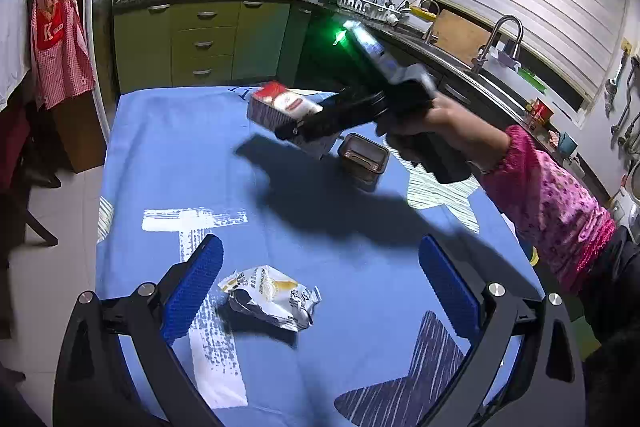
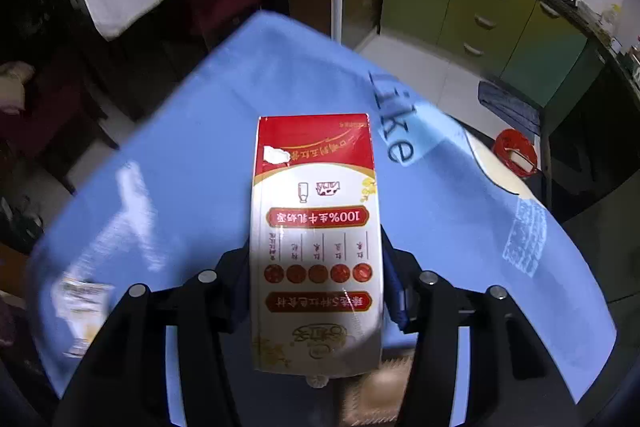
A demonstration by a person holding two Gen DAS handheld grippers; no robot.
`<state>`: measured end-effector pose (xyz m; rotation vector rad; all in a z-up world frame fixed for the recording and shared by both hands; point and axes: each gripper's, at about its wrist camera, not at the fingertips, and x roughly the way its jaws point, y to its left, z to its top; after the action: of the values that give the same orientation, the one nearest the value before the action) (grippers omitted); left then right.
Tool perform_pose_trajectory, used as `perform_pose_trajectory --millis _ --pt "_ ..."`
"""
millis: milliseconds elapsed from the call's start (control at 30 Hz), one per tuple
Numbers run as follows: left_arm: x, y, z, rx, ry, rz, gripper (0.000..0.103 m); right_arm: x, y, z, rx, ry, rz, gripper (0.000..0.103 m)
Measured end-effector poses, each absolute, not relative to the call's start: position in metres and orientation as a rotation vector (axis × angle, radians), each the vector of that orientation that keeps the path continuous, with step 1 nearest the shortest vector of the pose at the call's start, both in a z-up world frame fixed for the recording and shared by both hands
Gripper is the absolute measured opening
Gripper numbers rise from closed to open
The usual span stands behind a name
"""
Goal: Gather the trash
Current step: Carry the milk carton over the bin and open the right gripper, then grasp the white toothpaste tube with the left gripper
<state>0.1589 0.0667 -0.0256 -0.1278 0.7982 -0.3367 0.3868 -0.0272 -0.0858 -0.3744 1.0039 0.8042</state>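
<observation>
Trash first: a red-and-white milk carton (image 2: 314, 243) sits between the fingers of our right gripper (image 2: 316, 291), which we carry over the blue-clothed surface (image 1: 168, 155). In the right wrist view both sides of the carton sit flush against the pads, so we read it as pinched and lifted, though the view is blurred and the contact line is partly hidden by the carton itself. From the left wrist view the carton hangs clear above the cloth, near the far edge, with a brown lidded tin (image 1: 363, 157) standing just beside and below it.

Our left gripper (image 1: 320, 291) hovers low over a crumpled silver-and-yellow snack wrapper (image 1: 270, 297), its blue fingers (image 1: 194, 287) spread wide on either side and not touching it. The wrapper lies flat on the cloth near our edge.

We judge the step in hand to be carrying the carton off to wherever the trash goes; no bin shows clearly in either view. To do it well we keep the pinch firm without crushing the carton and hold it level in case liquid remains. For the wrapper, we lower squarely and close across its thickest fold.
</observation>
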Motion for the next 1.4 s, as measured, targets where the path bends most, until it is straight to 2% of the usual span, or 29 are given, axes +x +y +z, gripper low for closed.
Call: perform_pose_trajectory --millis 233,467,600,800,1000,1033,1067,1100,1400 --pt "0.146 0.052 -0.019 -0.091 0.782 -0.366 0.098 0.319 -0.095 -0.028 -0.246 0.925 0.761 0.051" --pt "0.140 0.029 -0.018 -0.068 0.783 -0.416 0.098 0.240 -0.239 -0.008 -0.129 0.920 0.518 0.051" --pt "0.138 0.013 -0.017 -0.055 0.785 -0.447 0.098 0.213 -0.331 -0.025 -0.033 0.961 0.306 0.051" --pt "0.133 -0.016 -0.010 -0.007 0.784 -0.488 0.098 0.192 -0.438 -0.082 0.059 1.056 0.034 0.051" --pt "0.128 -0.036 -0.004 0.039 0.786 -0.506 0.098 0.197 -0.483 -0.131 0.163 1.157 -0.064 0.052" --pt "0.129 -0.038 -0.003 0.044 0.788 -0.508 0.098 0.197 -0.489 -0.136 0.167 1.157 -0.086 0.054" --pt "0.129 -0.040 -0.003 0.048 0.791 -0.510 0.098 0.194 -0.494 -0.139 0.169 1.156 -0.096 0.064" --pt "0.130 -0.040 -0.003 0.051 0.796 -0.512 0.098 0.194 -0.501 -0.142 0.179 1.144 -0.127 0.068" --pt "0.131 -0.068 -0.018 0.101 0.884 -0.550 0.098 0.154 -0.491 -0.116 0.228 1.034 -0.126 0.071"
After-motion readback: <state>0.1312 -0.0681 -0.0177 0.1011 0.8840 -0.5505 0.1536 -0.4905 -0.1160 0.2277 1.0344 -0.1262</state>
